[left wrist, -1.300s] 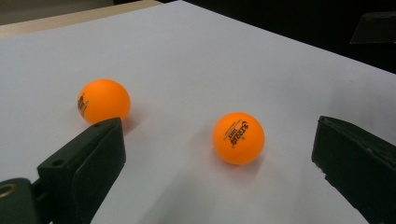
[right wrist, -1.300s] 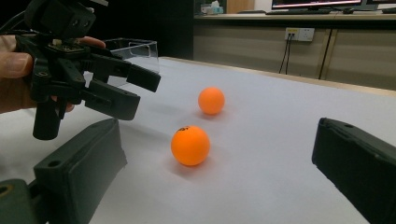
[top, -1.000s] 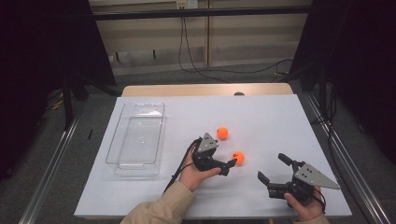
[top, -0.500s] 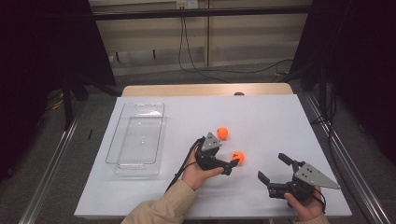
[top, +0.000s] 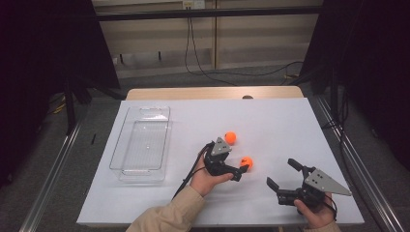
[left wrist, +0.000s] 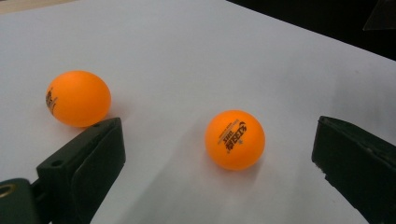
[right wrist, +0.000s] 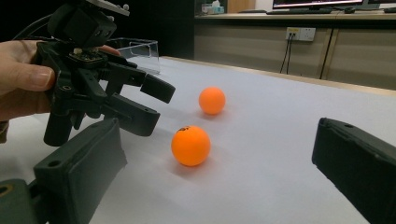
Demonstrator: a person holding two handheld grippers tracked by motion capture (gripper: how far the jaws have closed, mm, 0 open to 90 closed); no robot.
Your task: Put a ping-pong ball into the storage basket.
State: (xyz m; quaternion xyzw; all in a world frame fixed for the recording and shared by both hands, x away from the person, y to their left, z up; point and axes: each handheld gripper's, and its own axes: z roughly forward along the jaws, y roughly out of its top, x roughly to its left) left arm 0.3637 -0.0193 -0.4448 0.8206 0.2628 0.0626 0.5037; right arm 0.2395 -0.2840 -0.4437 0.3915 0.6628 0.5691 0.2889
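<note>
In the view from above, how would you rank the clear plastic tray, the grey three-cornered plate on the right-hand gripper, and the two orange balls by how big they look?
1. Clear plastic tray, by far the largest.
2. Grey plate on the right gripper.
3. The two orange balls: the nearer ball by the left gripper and the farther ball look alike, so I won't rank them.

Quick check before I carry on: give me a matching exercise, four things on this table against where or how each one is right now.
1. near ball
2. far ball
3. clear tray
4. right gripper

a. empty, at the table's left
b. open, near the table's front edge
c. on the table between the left gripper's open jaws
d. lying free beyond the left gripper

Pairs: 1-c, 2-d, 3-a, 4-b
</note>
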